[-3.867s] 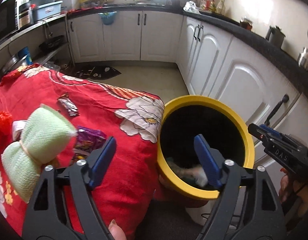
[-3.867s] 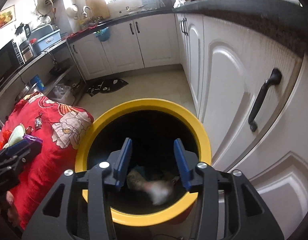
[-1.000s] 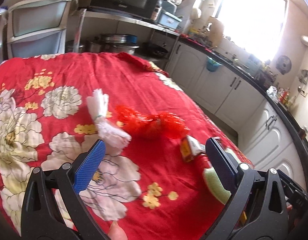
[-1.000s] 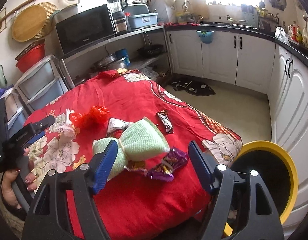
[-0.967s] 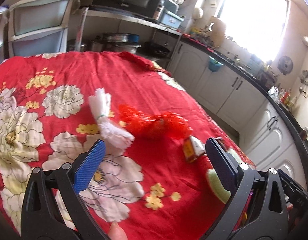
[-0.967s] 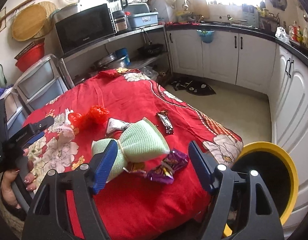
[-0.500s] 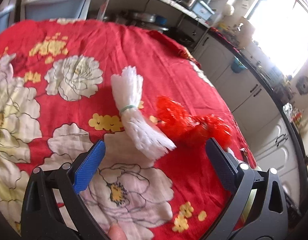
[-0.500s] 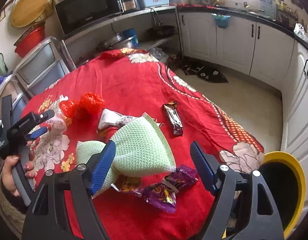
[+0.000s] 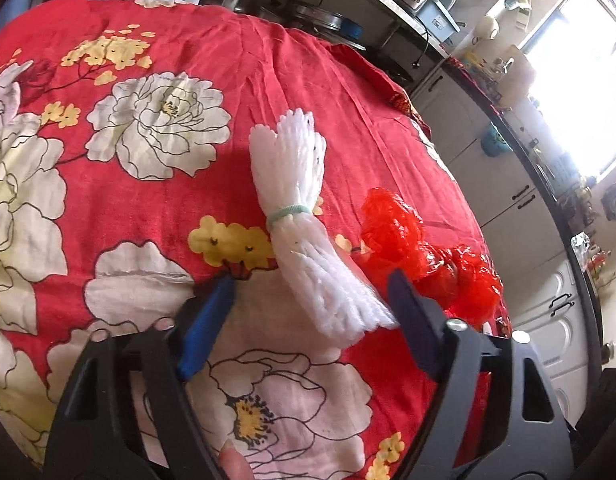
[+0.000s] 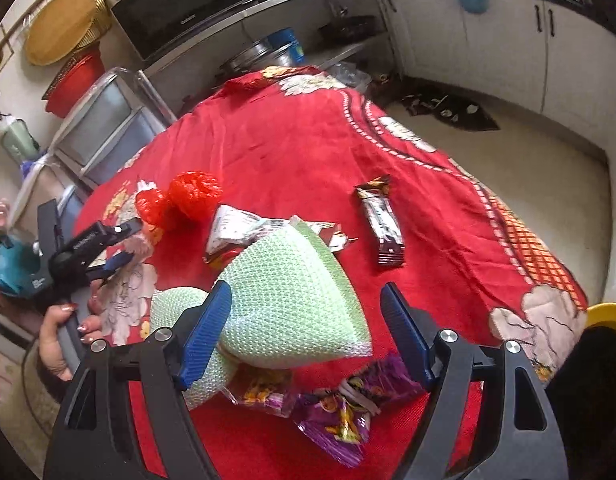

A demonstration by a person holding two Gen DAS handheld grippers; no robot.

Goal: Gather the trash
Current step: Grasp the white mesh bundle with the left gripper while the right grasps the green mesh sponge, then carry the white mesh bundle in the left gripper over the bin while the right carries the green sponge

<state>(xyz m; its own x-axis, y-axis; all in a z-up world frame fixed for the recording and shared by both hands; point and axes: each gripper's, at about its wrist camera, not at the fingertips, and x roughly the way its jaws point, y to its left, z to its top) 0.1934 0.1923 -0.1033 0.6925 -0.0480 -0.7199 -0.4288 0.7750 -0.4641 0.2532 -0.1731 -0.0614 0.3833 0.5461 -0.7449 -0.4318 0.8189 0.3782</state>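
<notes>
A white foam net bundle (image 9: 304,236) tied with a green band lies on the red flowered cloth (image 9: 156,184). My left gripper (image 9: 308,304) is open, its jaws on either side of the bundle's near end. A crumpled red plastic bag (image 9: 419,248) lies just right of it. My right gripper (image 10: 304,320) is open over a green foam net bundle (image 10: 292,300). Purple candy wrappers (image 10: 347,404), a dark chocolate bar wrapper (image 10: 381,220) and a white wrapper (image 10: 232,228) lie nearby. The left gripper also shows in the right wrist view (image 10: 120,244).
The yellow bin's rim (image 10: 605,312) shows at the table's right edge. White cabinets (image 10: 567,48) line the far wall. Plastic drawers (image 10: 108,128) and a shelf with a microwave (image 10: 180,4) stand behind the table. A dark mat (image 10: 447,110) lies on the floor.
My left gripper has moved from the bin to the table and down over the white bundle, its jaws narrowing. My right gripper has moved to the green bundle.
</notes>
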